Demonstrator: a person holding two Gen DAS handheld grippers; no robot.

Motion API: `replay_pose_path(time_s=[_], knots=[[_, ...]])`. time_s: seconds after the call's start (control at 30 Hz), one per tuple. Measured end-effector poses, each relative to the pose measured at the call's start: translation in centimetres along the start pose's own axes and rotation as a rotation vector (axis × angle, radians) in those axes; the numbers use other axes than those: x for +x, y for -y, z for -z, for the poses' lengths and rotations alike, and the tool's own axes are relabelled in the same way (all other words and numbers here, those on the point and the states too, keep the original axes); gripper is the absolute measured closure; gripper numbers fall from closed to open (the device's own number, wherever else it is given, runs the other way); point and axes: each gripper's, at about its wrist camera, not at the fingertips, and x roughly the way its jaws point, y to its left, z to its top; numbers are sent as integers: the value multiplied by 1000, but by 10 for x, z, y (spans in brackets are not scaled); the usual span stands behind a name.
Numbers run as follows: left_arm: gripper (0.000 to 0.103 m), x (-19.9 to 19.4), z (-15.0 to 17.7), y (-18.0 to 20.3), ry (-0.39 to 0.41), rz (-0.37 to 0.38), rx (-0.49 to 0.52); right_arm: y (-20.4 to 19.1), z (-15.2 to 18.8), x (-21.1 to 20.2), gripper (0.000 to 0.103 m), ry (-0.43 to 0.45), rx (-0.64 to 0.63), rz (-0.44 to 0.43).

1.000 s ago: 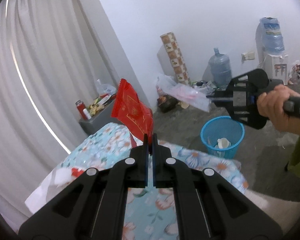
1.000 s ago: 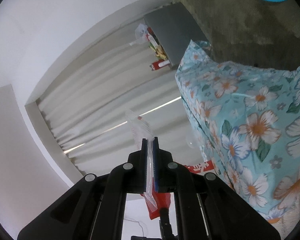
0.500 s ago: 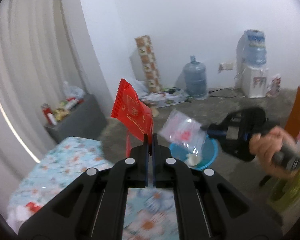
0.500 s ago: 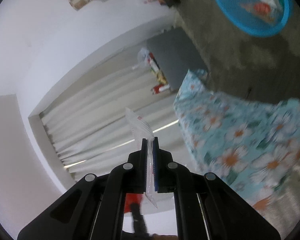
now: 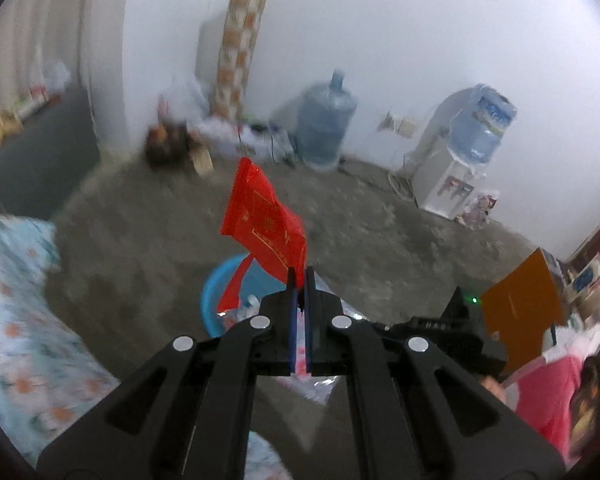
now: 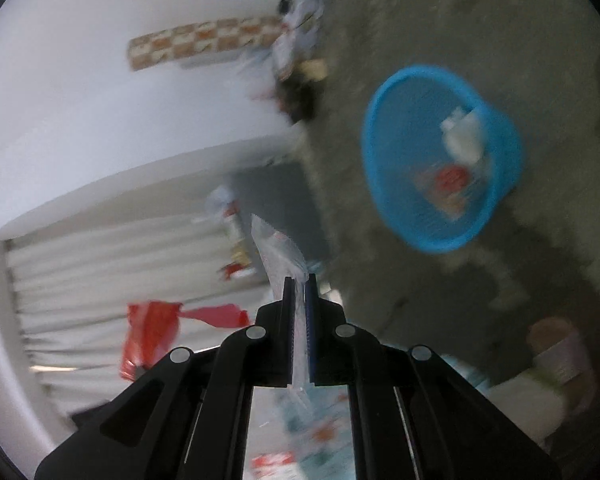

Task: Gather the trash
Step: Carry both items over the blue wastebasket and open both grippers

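My left gripper (image 5: 299, 276) is shut on a red foil wrapper (image 5: 264, 222) that stands up from the jaws, just above the blue mesh basket (image 5: 216, 292) on the floor. My right gripper (image 6: 299, 282) is shut on a clear plastic wrapper (image 6: 278, 254). In the right wrist view the blue basket (image 6: 412, 216) lies ahead to the upper right, holding white and red trash, and the red wrapper (image 6: 150, 330) shows at lower left. The right gripper's body (image 5: 448, 330) shows low right in the left wrist view.
A floral-clothed table (image 5: 16, 320) is at the left. Water jugs (image 5: 326, 120), a dispenser (image 5: 456, 160) and a patterned roll (image 5: 238, 44) stand by the far wall. An orange board (image 5: 520, 304) is at the right. White curtains (image 6: 100, 272) hang behind.
Both grippers have swung away from the table toward the floor. The blue basket is now close under the left gripper and larger in the right wrist view. Both wrappers stay gripped.
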Motion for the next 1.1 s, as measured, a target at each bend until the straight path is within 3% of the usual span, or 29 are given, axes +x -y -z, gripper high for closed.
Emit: replay_pose_path(time_s=[0.2,0.33,0.4,0.43,0.47,0.53,0.7,0.83,1.0,1.1], knots=[[102,104,-3,-6,-160,16,-22,27,-33,25,98,39,-18,135],[101,157,-4,-8,-219,-17,-17,37,-55,49,94,36,-36,218],[85,183,-3,-13,-261,-34,-39,44,-68,65,82,19,-56,284],[79,190,-3,-14,-273,-49,-43,47,-73,71,65,11,-66,320],[73,199,-3,-16,-280,-73,-45,49,-75,73,59,12,-69,346],[73,205,-3,-17,-276,-91,-50,50,-77,75,58,32,-91,407],[65,185,-4,-7,-220,-68,-32,38,-67,55,56,100,-141,412],[60,146,-9,10,-159,-73,4,20,-51,34,55,159,-176,408],[48,67,-15,35,-22,-88,59,-28,-16,21,48,198,-293,422],[42,13,-15,47,64,-111,86,-62,14,21,44,178,-408,433]])
